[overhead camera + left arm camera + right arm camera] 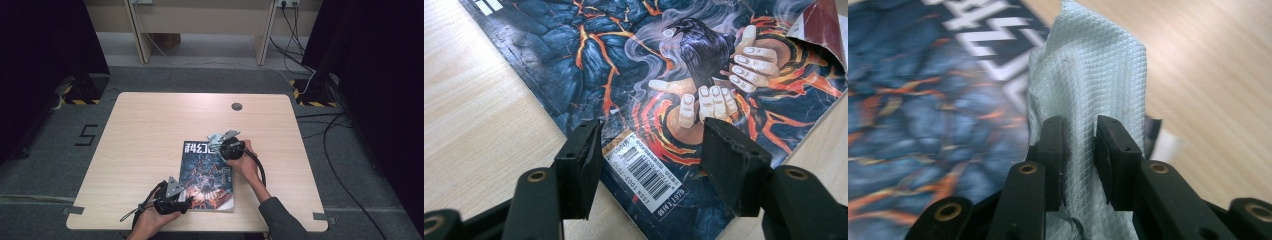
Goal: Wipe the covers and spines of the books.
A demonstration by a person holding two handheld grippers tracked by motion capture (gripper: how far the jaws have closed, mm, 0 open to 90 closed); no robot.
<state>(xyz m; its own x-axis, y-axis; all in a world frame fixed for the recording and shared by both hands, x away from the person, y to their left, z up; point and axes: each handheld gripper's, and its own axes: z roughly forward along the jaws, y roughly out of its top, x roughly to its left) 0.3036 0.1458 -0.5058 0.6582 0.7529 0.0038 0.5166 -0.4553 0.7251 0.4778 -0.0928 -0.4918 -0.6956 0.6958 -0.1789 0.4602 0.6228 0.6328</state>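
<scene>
A magazine (207, 175) with a dark blue and orange lava cover lies flat on the wooden table (145, 130), near its front edge. My left gripper (184, 203) sits at the magazine's near left corner. In the left gripper view its jaws stand open (651, 165), one on each side of the barcode on the cover (624, 60), with nothing pinched. My right gripper (221, 146) is at the magazine's far right corner. It is shut (1080, 145) on a pale, waffle-textured cloth (1093, 70) that stands up between the pads over the cover (923, 90).
One cover corner (819, 25) curls up. A round grommet (236, 106) sits in the tabletop at the back. Cables (340, 150) trail over the floor on the right, and black stands with hazard tape (82, 92) flank the table.
</scene>
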